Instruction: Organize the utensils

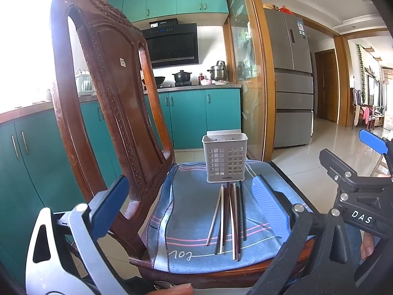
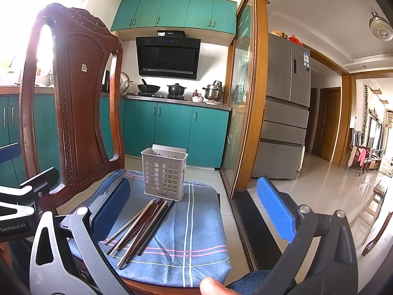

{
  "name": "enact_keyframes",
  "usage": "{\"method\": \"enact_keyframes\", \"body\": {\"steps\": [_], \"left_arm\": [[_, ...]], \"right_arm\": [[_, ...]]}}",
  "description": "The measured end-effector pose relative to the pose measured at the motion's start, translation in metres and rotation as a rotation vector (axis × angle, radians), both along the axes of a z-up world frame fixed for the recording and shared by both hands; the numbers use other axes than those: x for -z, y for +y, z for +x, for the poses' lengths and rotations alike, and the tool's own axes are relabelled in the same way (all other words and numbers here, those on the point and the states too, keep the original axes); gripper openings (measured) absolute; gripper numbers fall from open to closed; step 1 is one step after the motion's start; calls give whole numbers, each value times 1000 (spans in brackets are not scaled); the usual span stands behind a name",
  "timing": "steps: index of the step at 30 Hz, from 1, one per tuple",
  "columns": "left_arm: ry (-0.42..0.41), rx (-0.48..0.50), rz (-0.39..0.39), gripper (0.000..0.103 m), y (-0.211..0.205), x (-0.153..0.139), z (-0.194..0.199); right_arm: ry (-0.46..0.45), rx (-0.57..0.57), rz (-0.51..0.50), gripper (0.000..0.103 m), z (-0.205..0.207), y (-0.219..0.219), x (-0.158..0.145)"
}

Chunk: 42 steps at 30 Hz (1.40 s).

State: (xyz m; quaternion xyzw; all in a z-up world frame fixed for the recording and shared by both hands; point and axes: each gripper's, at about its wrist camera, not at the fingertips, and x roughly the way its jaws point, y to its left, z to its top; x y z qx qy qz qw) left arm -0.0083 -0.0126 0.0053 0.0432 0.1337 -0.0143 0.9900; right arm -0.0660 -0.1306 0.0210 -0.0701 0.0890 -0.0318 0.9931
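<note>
Chair seat (image 1: 221, 265) | chopsticks (image 1: 229, 217) loose | both tools (image 1: 189, 207) (image 2: 196, 217) spread, hovering

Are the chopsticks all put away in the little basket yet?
Not yet. Nothing looks done: the white utensil basket looks empty, and the chopsticks all lie in a loose bunch on the blue cloth in front of it. Both the left claw and right claw are open, holding nothing. Every chopstick remains to move.
</note>
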Motion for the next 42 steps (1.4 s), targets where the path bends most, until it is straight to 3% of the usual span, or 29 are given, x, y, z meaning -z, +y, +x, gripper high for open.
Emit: {"method": "enact_keyframes", "body": {"steps": [30, 32, 35, 39, 40, 42], "left_arm": [[38, 8, 6, 99, -2, 4, 13], [55, 6, 12, 99, -3, 8, 17], [110, 5, 24, 99, -4, 20, 31], [184, 11, 11, 99, -2, 38, 50], [208, 14, 4, 99, -1, 44, 56], [267, 13, -7, 99, 2, 58, 72]], "right_arm": [[23, 0, 3, 101, 10, -6, 2], [57, 29, -27, 101, 22, -7, 6], [184, 73, -95, 101, 54, -9, 19], [395, 60, -46, 100, 100, -22, 54], [451, 52, -14, 98, 113, -24, 65], [550, 20, 37, 82, 138, -26, 85]]}}
